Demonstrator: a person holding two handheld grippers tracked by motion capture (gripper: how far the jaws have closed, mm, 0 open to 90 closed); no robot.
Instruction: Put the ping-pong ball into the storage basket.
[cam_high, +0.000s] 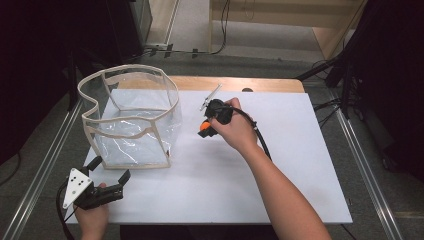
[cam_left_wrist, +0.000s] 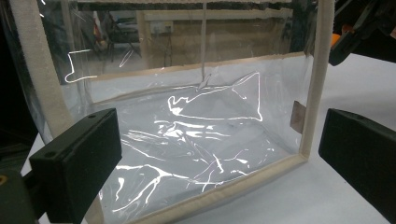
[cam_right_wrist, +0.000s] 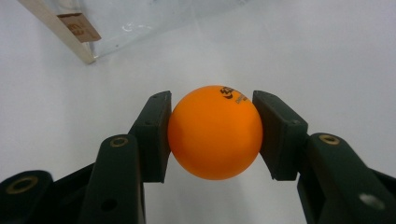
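1. Nearest, at the near left corner of the white board (cam_high: 300, 165), the left gripper (cam_high: 111, 175) rests low with its jaws spread and nothing between them. It faces the bag's near wall, probably waiting to steady it.
2. Just beyond it stands the clear bag (cam_high: 132, 120), a soft plastic tub with cream fabric edging. It sits upright on the left of the board with its mouth open upward, apparently ready to take something from above.
3. Right of the bag, near mid-board, the right gripper (cam_high: 204, 129) pinches the orange ball (cam_right_wrist: 215, 131) across its middle, one pad on each side. The ball hangs above the board, clear of the bag.
4. In the way: the bag's rim stands high, so the ball would likely have to go over it.
5. Farthest, a wooden tabletop edge (cam_high: 260, 84) runs behind the board.
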